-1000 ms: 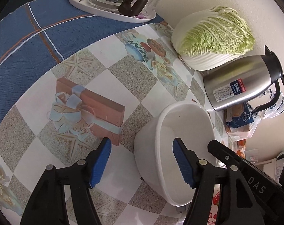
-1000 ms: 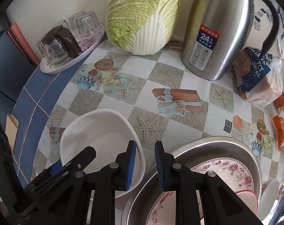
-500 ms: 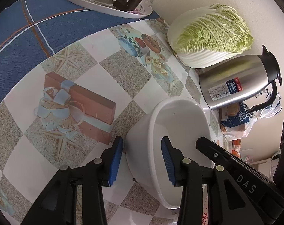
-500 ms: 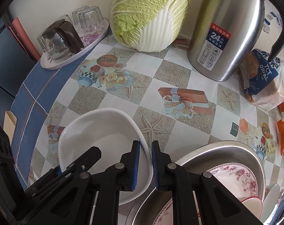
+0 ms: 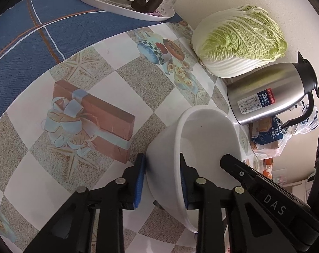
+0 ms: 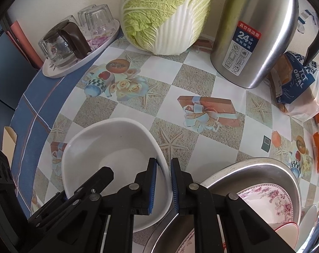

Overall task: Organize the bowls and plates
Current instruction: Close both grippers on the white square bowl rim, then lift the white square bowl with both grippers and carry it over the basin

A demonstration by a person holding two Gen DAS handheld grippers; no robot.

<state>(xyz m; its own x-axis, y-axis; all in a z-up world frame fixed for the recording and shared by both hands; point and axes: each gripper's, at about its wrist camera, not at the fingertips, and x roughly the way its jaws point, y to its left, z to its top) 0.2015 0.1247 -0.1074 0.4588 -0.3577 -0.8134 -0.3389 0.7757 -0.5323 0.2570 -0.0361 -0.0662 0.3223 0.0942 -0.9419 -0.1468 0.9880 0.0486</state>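
Observation:
A plain white bowl [image 5: 208, 137] sits on the patterned tablecloth. My left gripper [image 5: 161, 168] straddles its near wall, one blue pad outside and one inside. Its jaws are closing and the pads press the wall. In the right wrist view the same bowl [image 6: 109, 147] lies at lower left. My right gripper [image 6: 163, 164] is shut on the bowl's right rim. A steel basin [image 6: 264, 164] at lower right holds floral plates [image 6: 271, 202] and a small red-rimmed bowl [image 6: 286, 227]. The right gripper's black arm [image 5: 264, 200] reaches the bowl's far side.
Against the wall stand a napa cabbage [image 6: 165, 14], a steel thermos jug [image 6: 254, 33] and a bagged loaf [image 6: 296, 84]. A white tray of upturned glasses [image 6: 75, 48] sits at the back left on blue cloth [image 5: 33, 31].
My left jaws have narrowed from wide apart onto the bowl's near wall. The right jaws have narrowed onto the bowl's rim. Both hands stayed about where they were.

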